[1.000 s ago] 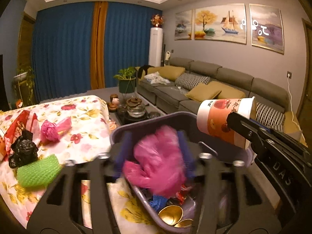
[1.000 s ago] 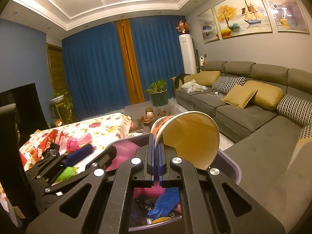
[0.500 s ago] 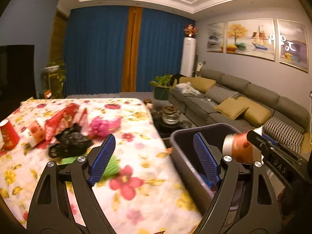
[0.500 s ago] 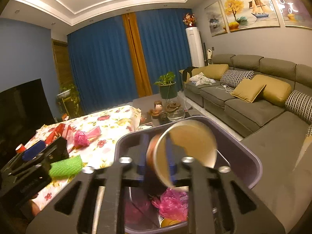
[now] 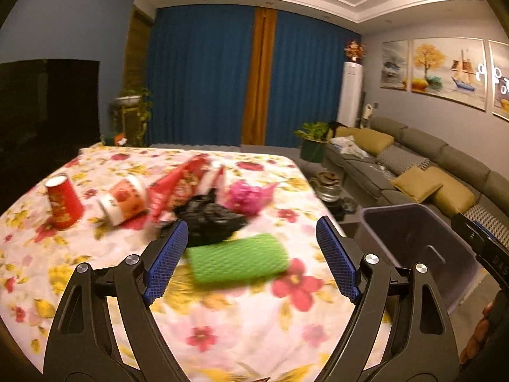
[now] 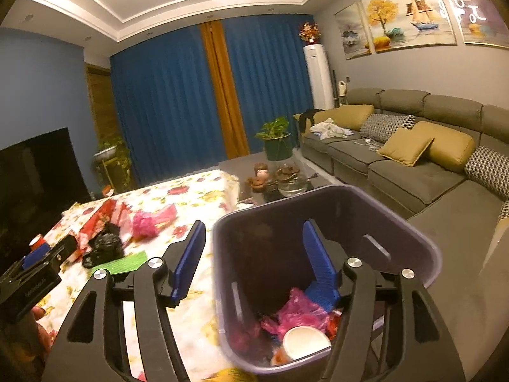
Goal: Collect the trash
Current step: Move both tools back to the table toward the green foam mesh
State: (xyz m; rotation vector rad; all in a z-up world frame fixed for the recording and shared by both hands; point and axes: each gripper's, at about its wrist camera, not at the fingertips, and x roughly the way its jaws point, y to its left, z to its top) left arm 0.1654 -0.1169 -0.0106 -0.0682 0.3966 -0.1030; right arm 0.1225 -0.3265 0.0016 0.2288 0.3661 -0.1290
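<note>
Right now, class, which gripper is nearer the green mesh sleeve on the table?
Left. The left gripper hangs open right over the green mesh sleeve, its fingers either side. The right gripper is open over the purple bin, off to the side.

cup (image 6: 302,343) in bin (image 6: 423,248) | bin right of table (image 5: 222,334)

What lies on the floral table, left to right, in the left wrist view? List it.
Red cup → tipped orange-and-white cup → red packaging → pink bag → then, off the table's right edge, the purple bin. The black bag and green mesh sit nearer, overlapping that row.
</note>
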